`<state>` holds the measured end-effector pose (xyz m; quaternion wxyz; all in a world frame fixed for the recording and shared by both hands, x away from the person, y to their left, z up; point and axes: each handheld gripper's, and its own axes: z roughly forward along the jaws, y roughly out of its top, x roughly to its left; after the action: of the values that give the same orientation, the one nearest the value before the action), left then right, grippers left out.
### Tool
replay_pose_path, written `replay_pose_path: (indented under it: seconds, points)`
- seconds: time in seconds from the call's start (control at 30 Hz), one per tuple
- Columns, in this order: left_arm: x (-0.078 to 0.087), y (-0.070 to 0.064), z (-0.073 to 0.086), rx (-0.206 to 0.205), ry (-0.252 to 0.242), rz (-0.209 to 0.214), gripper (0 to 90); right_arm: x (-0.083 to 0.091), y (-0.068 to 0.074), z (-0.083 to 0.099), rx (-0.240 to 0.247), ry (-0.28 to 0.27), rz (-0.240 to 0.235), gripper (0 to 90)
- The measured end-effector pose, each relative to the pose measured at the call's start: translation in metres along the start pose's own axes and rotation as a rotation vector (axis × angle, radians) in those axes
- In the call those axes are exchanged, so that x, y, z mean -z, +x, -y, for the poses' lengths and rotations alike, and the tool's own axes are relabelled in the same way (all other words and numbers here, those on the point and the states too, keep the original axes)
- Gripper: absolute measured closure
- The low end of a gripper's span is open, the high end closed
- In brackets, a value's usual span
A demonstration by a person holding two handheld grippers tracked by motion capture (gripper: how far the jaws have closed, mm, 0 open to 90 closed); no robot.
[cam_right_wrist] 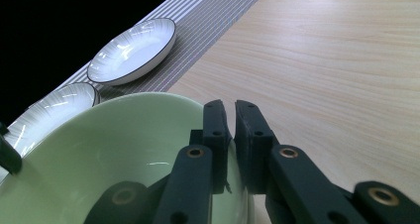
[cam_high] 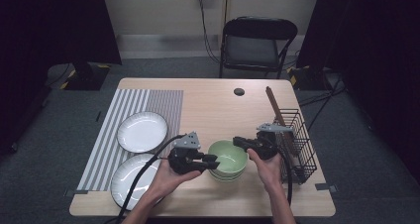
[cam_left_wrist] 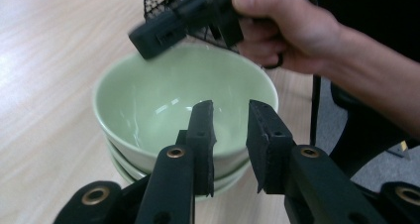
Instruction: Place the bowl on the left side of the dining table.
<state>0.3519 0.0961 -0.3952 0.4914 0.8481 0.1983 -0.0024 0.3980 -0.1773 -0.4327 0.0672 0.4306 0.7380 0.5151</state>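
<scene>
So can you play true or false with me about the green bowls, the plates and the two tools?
1. The green bowls are stacked. True.
2. The two white plates sit in the wire basket. False: they lie at the striped mat, on the other side of the table.
3. The left tool has its jaws on either side of the top bowl's rim, with a gap between them. True.
4. The right tool is over by the plates. False: it is at the top bowl's rim.
5. A black chair stands beyond the table. True.
</scene>
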Motion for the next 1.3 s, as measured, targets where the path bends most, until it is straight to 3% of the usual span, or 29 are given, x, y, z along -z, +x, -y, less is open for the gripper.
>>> replay_pose_path:
  seconds: [0.07,0.2,0.33,0.43,0.47,0.63,0.9,1.07,1.17,1.3]
  points:
    - [-0.005,-0.003,0.001,0.012,-0.011,0.029,72.3,0.0,-0.001,0.0,-0.003,-0.002,-0.004,84.5]
    - [-0.013,-0.007,-0.004,-0.016,0.009,0.046,70.9,0.0,-0.002,0.0,-0.003,0.0,-0.012,84.6]
    - [-0.029,-0.012,-0.01,-0.062,0.076,0.069,70.5,0.0,-0.002,0.0,-0.004,0.0,-0.013,84.6]
    - [-0.04,-0.016,-0.012,-0.07,0.095,0.104,69.3,0.0,-0.002,0.0,-0.007,-0.001,-0.013,84.5]
    - [-0.044,-0.017,-0.012,-0.088,0.103,0.084,69.2,0.0,-0.002,0.0,-0.004,-0.001,-0.013,84.5]
    - [-0.052,-0.017,-0.014,-0.123,0.168,0.082,73.4,0.0,-0.002,0.0,-0.005,0.002,-0.013,84.5]
    - [-0.058,-0.016,-0.019,-0.14,0.188,0.115,80.0,0.001,-0.002,0.0,0.003,0.015,-0.008,83.8]
    - [-0.064,-0.018,-0.021,-0.149,0.242,0.1,80.3,0.001,-0.002,0.0,0.01,0.017,-0.009,83.8]
    - [-0.064,-0.019,-0.021,-0.153,0.234,0.095,81.0,0.001,-0.002,0.0,0.013,0.019,-0.007,83.5]
    - [-0.063,-0.017,-0.023,-0.114,0.223,0.107,81.4,0.001,-0.003,0.0,0.018,0.025,-0.007,82.3]
